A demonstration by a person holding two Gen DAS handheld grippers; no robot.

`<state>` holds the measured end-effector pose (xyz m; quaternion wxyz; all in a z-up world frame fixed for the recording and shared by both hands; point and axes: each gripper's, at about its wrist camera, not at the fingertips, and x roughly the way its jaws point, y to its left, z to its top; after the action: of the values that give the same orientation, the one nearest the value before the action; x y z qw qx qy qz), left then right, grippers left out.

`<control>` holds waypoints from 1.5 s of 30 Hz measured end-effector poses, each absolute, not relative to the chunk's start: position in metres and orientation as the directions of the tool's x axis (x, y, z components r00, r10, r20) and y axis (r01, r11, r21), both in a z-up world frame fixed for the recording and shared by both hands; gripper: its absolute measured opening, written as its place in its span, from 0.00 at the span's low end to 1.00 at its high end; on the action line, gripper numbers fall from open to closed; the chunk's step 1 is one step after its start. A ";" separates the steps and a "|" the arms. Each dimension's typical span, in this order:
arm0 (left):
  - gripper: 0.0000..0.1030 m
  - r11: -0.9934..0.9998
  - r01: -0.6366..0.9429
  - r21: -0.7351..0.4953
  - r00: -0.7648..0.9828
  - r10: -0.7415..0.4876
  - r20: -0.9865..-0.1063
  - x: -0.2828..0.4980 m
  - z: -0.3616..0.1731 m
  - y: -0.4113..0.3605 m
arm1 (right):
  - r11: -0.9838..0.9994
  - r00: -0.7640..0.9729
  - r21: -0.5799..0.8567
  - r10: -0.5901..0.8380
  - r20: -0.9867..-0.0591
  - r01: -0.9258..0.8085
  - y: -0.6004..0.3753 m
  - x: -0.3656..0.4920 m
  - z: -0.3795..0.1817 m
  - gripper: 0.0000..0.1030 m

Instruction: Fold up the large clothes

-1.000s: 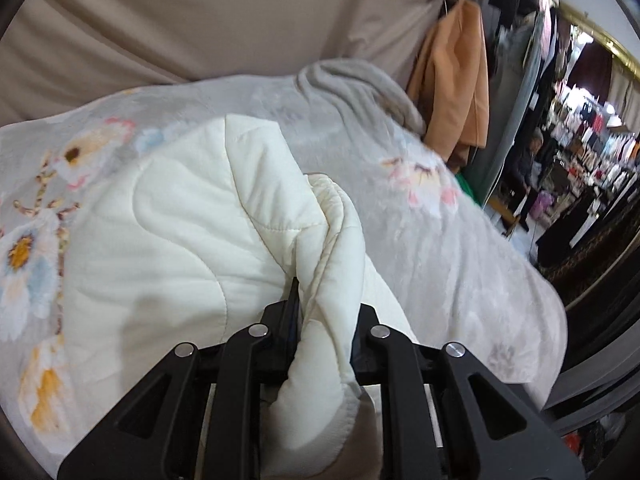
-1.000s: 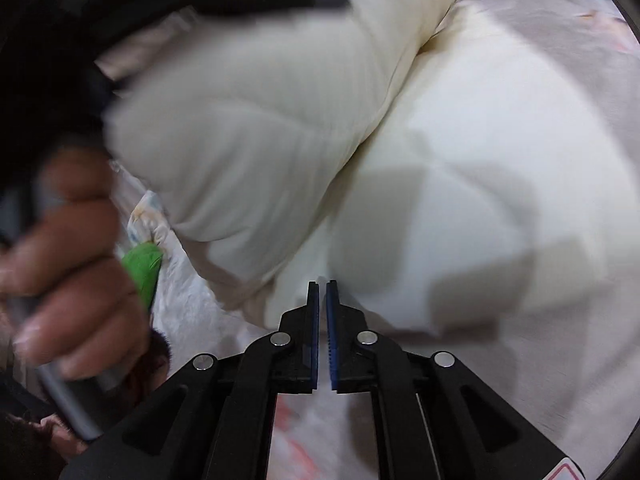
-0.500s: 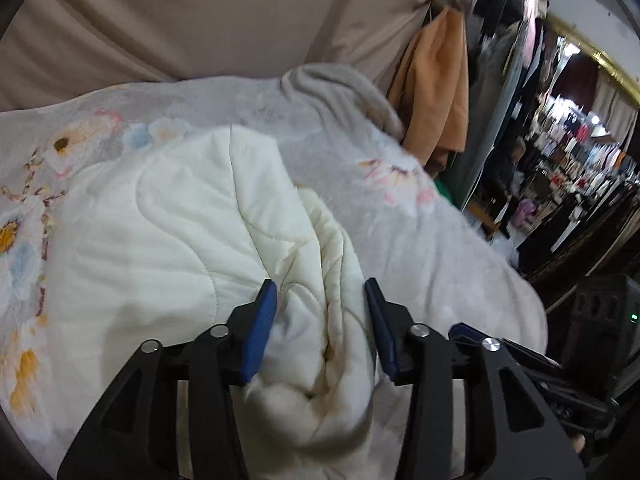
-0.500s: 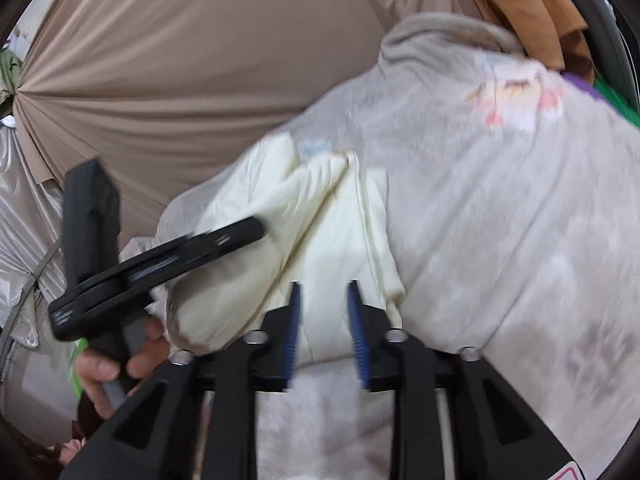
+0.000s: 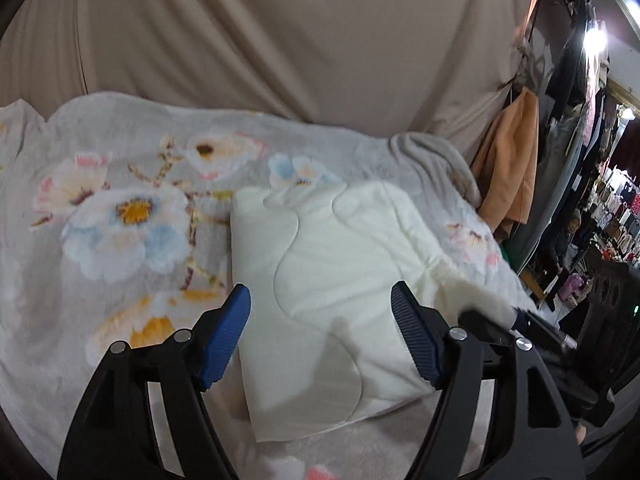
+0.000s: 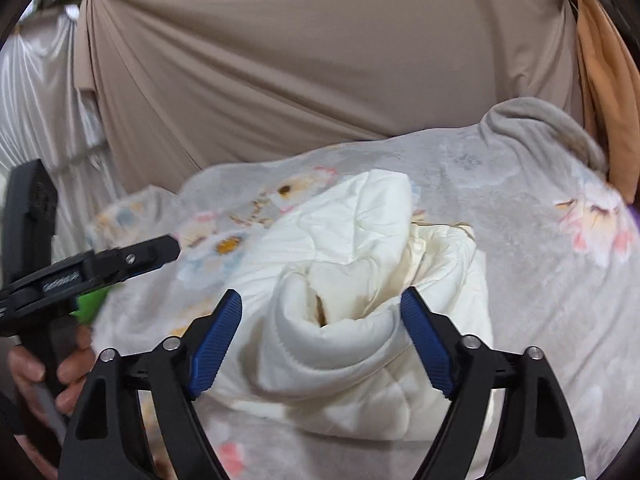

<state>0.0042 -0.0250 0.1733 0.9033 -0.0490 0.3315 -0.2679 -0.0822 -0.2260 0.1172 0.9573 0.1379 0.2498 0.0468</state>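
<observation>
**Both grippers off the folded jacket**

I had the cream quilted padded jacket [image 5: 320,280] lying folded in a bundle on the grey fleece blanket with its pastel flower print [image 5: 120,208], and neither tool was gripping it.

From my left wrist camera, the left gripper [image 5: 320,336] hung above the near edge of the bundle. Its jaws stood well apart and were opening at that moment; the blue ribbed pads [image 5: 226,336] framed the jacket without touching it, so nothing was pinched. The jacket filled the middle of that view, its smooth stitched panel facing up, with the blanket's biggest flower out at 9 o'clock from it. At 3 o'clock a hanging orange garment [image 5: 508,168] showed against the draped beige cloth backdrop [image 5: 280,40].

From my right wrist camera, the right gripper [image 6: 320,344] looked at the bundle's rolled, open end [image 6: 360,280]. Its jaws were apart and easing slightly inward, with the jacket seen between the pads but no pad pressing on it. Whether the fabric lay level with the fingertips or below them, I couldn't tell through the fisheye. At 9 o'clock in that view, a hand [image 6: 52,364] held the other black tool's handle, beside something bright green [image 6: 90,304] that was too blurred to identify.
</observation>
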 end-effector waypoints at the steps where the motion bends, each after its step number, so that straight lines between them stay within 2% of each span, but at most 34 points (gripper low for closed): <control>1: 0.68 0.849 0.455 -0.269 0.627 -0.520 -0.580 0.003 0.167 -0.027 | 0.948 0.870 0.316 0.178 -0.459 -0.027 -0.232 -0.084 0.115 0.26; 2: 0.68 0.842 0.466 -0.273 0.615 -0.530 -0.584 0.003 0.163 -0.031 | 0.936 0.875 0.350 0.195 -0.442 -0.031 -0.241 -0.089 0.113 0.20; 5: 0.68 0.827 0.498 -0.260 0.591 -0.543 -0.597 0.000 0.153 -0.044 | 0.912 0.889 0.410 0.176 -0.422 0.014 -0.269 -0.110 0.096 0.15; 9: 0.68 0.820 0.536 -0.200 0.548 -0.518 -0.656 0.002 0.127 -0.075 | 0.823 0.848 0.560 0.224 -0.481 0.100 -0.315 -0.110 0.035 0.15; 11: 0.70 0.836 0.538 -0.110 0.580 -0.462 -0.671 0.000 0.113 -0.092 | 0.752 0.820 0.648 0.293 -0.491 0.119 -0.328 -0.106 -0.001 0.16; 15: 0.70 0.854 0.520 0.006 0.638 -0.384 -0.667 -0.007 0.100 -0.106 | 0.720 0.812 0.684 0.327 -0.484 0.118 -0.332 -0.108 -0.008 0.17; 18: 0.70 0.866 0.500 0.001 0.647 -0.372 -0.665 -0.004 0.099 -0.104 | 0.753 0.838 0.650 0.284 -0.467 0.107 -0.330 -0.117 0.029 0.31; 19: 0.70 0.869 0.495 -0.007 0.645 -0.373 -0.667 -0.002 0.100 -0.103 | 0.771 0.856 0.630 0.260 -0.446 0.094 -0.330 -0.119 0.047 0.32; 21: 0.70 0.871 0.492 -0.010 0.644 -0.372 -0.668 -0.002 0.101 -0.103 | 0.804 0.880 0.590 0.225 -0.418 0.074 -0.329 -0.117 0.078 0.40; 22: 0.70 0.872 0.490 -0.009 0.646 -0.370 -0.668 -0.001 0.102 -0.104 | 0.819 0.889 0.570 0.214 -0.405 0.063 -0.327 -0.111 0.092 0.52; 23: 0.70 0.873 0.488 -0.006 0.647 -0.367 -0.668 -0.002 0.102 -0.104 | 0.837 0.894 0.544 0.197 -0.403 0.062 -0.324 -0.103 0.104 0.58; 27: 0.70 0.876 0.482 -0.002 0.648 -0.358 -0.672 -0.002 0.103 -0.105 | 0.872 0.870 0.479 0.155 -0.467 0.102 -0.318 -0.045 0.119 0.60; 32: 0.70 0.877 0.480 -0.002 0.645 -0.354 -0.677 0.000 0.103 -0.105 | 0.867 0.800 0.459 0.129 -0.586 0.196 -0.324 0.015 0.087 0.60; 33: 0.70 0.877 0.480 -0.002 0.645 -0.354 -0.677 0.000 0.103 -0.105 | 0.867 0.794 0.454 0.124 -0.595 0.205 -0.325 0.020 0.081 0.57; 35: 0.71 0.876 0.482 -0.004 0.647 -0.358 -0.673 0.001 0.103 -0.105 | 0.859 0.797 0.474 0.143 -0.587 0.195 -0.328 0.024 0.069 0.34; 37: 0.71 0.874 0.486 -0.007 0.645 -0.364 -0.672 0.002 0.103 -0.106 | 0.854 0.807 0.478 0.130 -0.577 0.204 -0.332 0.024 0.063 0.27; 45: 0.74 0.861 0.508 0.016 0.660 -0.377 -0.650 0.000 0.103 -0.117 | 0.871 0.790 0.433 0.091 -0.607 0.233 -0.335 0.038 0.030 0.26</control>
<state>-0.0005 -0.1174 0.1029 0.9056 0.0985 0.3324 -0.2442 0.0377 -0.3346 0.0297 0.9120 0.2513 0.3219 -0.0388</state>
